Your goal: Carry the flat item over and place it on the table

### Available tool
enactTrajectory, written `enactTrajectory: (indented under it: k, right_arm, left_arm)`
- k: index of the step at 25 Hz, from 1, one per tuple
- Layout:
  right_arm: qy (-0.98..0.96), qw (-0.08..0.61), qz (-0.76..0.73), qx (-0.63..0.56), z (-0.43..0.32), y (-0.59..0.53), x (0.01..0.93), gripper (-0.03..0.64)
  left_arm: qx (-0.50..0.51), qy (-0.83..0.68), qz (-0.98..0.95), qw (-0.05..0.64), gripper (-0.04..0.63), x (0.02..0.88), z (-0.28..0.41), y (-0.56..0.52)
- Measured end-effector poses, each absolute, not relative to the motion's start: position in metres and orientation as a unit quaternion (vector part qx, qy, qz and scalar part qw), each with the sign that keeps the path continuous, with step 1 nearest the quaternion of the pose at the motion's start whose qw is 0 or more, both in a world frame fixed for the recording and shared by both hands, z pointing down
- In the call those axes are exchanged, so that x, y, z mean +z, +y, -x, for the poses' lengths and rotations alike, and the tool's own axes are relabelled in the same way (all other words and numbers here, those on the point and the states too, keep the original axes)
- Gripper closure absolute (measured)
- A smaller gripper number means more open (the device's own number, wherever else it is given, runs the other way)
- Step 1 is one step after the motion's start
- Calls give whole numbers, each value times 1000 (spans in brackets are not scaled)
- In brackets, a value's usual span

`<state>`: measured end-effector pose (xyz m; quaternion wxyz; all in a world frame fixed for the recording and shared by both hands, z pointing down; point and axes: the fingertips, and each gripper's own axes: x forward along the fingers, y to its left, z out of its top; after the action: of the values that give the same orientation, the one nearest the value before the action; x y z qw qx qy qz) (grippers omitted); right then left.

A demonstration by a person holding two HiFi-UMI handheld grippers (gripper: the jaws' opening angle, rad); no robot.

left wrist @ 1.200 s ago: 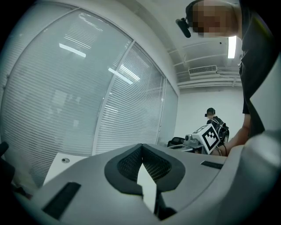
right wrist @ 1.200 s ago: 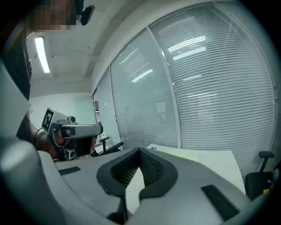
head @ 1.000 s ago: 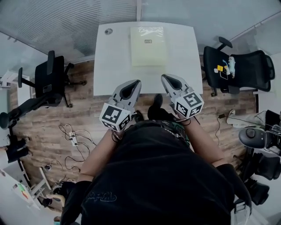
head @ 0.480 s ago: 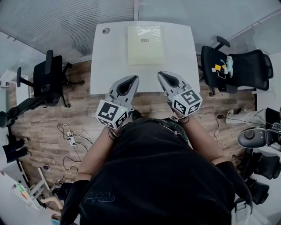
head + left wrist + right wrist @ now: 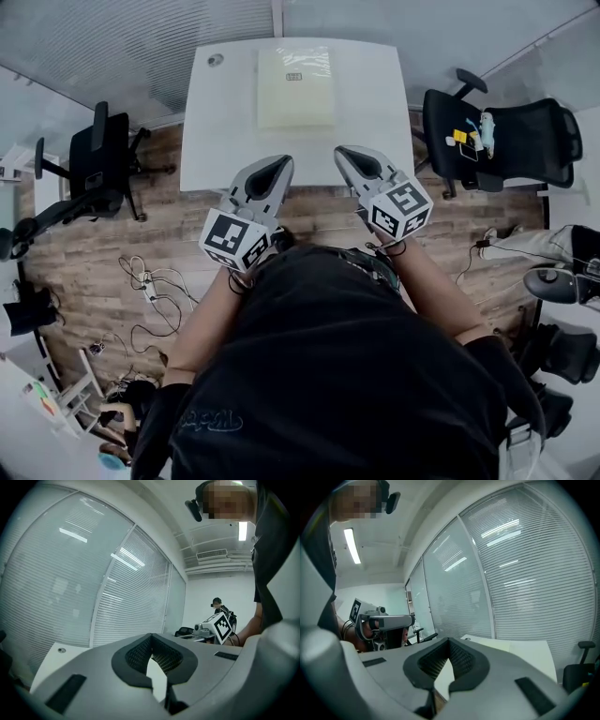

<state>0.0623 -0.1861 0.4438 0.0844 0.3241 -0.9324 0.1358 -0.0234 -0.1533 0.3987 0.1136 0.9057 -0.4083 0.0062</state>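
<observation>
With the left tool [image 5: 277, 163] and right tool [image 5: 346, 153] both closed and empty, and the flat pack [image 5: 294, 86] lying flush on the counter's [image 5: 216, 122] far half, the jaws may skid over its slick wrap and shove it away.

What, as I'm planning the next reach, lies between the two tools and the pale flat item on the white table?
Nothing visible. Only bare white rectangular tabletop separates the shut, empty left tool and right tool from the pale yellow, plastic-wrapped flat square item lying toward its far edge.
</observation>
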Motion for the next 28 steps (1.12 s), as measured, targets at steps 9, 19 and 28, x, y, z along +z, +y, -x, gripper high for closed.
enactTrajectory:
  k: [9, 19, 28]
  right_arm:
    - [-941, 75, -301, 137, -101, -162, 444, 595]
    - [-944, 76, -285, 144, -139, -104, 444, 595]
    - [-948, 81, -271, 146, -163, -53, 448, 595]
  left_arm:
    - [11, -429, -894, 132, 583, 412, -15, -122]
    - [12, -436, -890, 132, 582, 415, -60, -71]
    - [16, -448, -883, 138, 583, 425, -83, -13]
